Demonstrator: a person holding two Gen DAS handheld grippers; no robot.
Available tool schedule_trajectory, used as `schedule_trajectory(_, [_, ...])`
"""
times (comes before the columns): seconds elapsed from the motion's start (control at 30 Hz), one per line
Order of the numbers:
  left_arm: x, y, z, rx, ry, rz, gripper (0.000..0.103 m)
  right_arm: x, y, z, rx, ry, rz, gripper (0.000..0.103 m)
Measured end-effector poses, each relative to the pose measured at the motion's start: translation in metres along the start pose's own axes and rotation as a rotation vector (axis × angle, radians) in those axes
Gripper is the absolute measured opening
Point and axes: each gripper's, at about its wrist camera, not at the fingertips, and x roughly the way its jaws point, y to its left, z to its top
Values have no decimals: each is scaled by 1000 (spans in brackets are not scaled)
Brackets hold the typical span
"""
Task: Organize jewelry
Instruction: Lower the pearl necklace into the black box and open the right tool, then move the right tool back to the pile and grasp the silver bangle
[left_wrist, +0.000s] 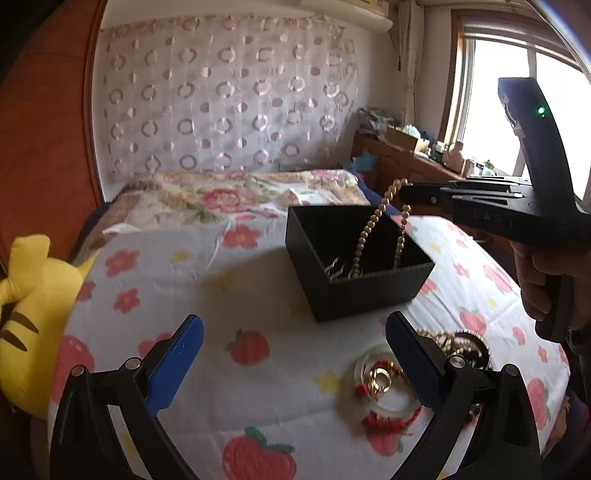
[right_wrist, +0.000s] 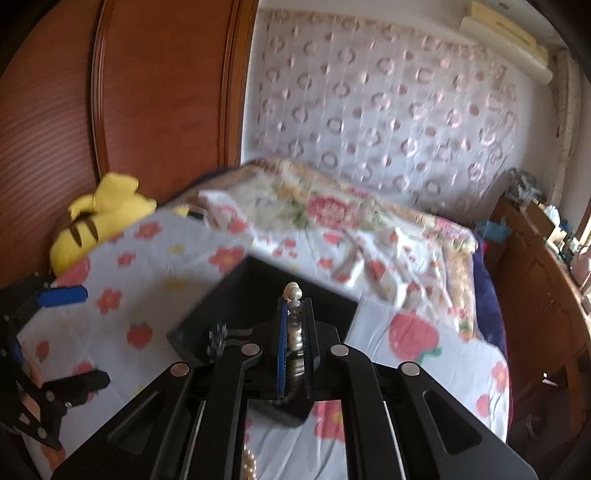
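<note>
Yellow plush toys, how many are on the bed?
1. The yellow plush toy with dark stripes lies at the bed's left edge, against the wooden headboard, left of the black box. More could be hidden beyond the picture's edge.

necklace (left_wrist: 364, 236) end hidden in box (left_wrist: 369, 291)

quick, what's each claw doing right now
left claw: open, holding nothing.
right claw: closed on the pearl necklace, which hangs into the black box.
</note>
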Motion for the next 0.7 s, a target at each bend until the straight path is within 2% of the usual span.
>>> schedule_trajectory(0.1, [2, 0, -7, 6, 15, 11, 95, 0, 4, -8, -9, 13, 13, 45])
schedule_trajectory(0.13, [2, -1, -10, 6, 19, 7, 95, -4, 5, -10, -15, 5, 13, 47])
schedule_trajectory(0.3, [1, -5, -21, 16, 37, 3, 95, -24, 4, -28, -10, -9, 39, 47])
schedule_trajectory(0.5, [1, -15, -35, 36, 71, -21, 95, -42, 2, -74, 9, 19, 73, 48])
schedule_trajectory(0.7, [-1, -23, -39, 60, 87, -35, 95, -45, 4, -115, 26, 81, 102, 56])
